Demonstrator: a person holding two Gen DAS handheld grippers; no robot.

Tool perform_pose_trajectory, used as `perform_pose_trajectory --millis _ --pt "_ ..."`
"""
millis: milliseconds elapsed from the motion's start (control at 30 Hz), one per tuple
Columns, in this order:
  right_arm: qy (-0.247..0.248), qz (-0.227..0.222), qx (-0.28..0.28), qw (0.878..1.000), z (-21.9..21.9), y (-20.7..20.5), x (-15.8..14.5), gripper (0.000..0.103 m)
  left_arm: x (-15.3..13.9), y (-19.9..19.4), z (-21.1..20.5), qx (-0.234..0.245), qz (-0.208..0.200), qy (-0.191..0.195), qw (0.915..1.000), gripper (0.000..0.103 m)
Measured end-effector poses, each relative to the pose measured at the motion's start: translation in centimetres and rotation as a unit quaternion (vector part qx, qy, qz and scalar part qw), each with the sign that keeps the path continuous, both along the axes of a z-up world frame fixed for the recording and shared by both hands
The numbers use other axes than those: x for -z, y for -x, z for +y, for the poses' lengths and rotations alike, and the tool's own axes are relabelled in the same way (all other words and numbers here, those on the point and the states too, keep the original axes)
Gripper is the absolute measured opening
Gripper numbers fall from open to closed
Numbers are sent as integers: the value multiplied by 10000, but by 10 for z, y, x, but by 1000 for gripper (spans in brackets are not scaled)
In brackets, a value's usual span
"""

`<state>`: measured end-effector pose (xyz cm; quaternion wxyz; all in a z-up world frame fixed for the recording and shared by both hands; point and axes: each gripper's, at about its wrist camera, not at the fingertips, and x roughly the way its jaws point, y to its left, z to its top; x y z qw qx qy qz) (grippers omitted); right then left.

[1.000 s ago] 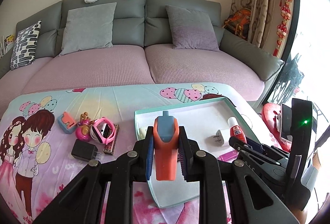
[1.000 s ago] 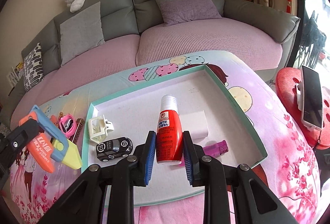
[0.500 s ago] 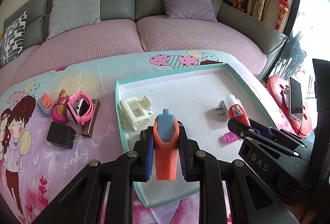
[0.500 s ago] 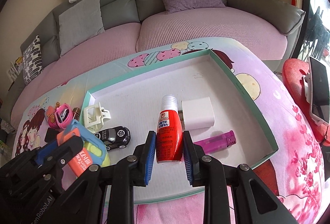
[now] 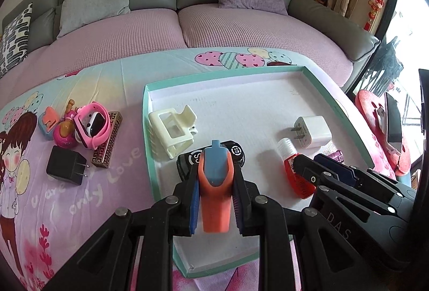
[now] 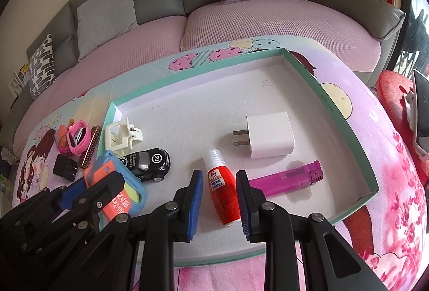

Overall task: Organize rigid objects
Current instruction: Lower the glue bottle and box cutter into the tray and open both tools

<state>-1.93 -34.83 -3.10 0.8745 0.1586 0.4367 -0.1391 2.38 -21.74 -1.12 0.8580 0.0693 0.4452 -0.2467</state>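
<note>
The red bottle [image 6: 224, 193] lay on the white floor of the tray [image 6: 346, 127], between the fingers of the right gripper [image 6: 218, 201]. Half a second earlier the pads pressed against its sides; now a gap showed on each side, so the right gripper had opened and let the bottle go. Judged from this, that placement was complete and the right gripper was free for the next item.

The left gripper [image 5: 214, 201] remained closed on the orange-and-blue cutter [image 5: 215, 191]. Over the last second it had come from above the tablecloth to a position over the tray's left part, just above the toy car [image 6: 146, 161]. The cutter was probably the next object to be set down.

In the right wrist view the whole tray could be read: the white charger [image 6: 270, 136] and the purple lighter [image 6: 288, 178] lay beside the bottle, the hair clip [image 6: 120, 134] near the left wall, and the cutter's yellow face and printed label were visible. The left wrist view hid most of the car behind the cutter and most of the lighter behind the right gripper. It alone showed clearly what waited outside the tray on the tablecloth [image 5: 115, 92]: a pink watch [image 5: 92, 127], a black charger [image 5: 65, 169], a patterned bar [image 5: 107, 139] and small toys [image 5: 55, 126].
</note>
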Motion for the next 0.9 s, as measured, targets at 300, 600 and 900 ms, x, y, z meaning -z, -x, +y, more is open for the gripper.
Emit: perform_pose_trajectory --millis 300,600,900 --pt "92 -25 2 10000 1 0 -4 28 -1 -5 1 -79 47 64 9999 23" --pt "159 -220 -25 9996 4 3 -16 28 -19 -4 16 -250 -105 220 9994 41" --pt "178 -302 -27 9994 7 3 -21 28 -35 -11 46 -738 -351 375 9959 63"
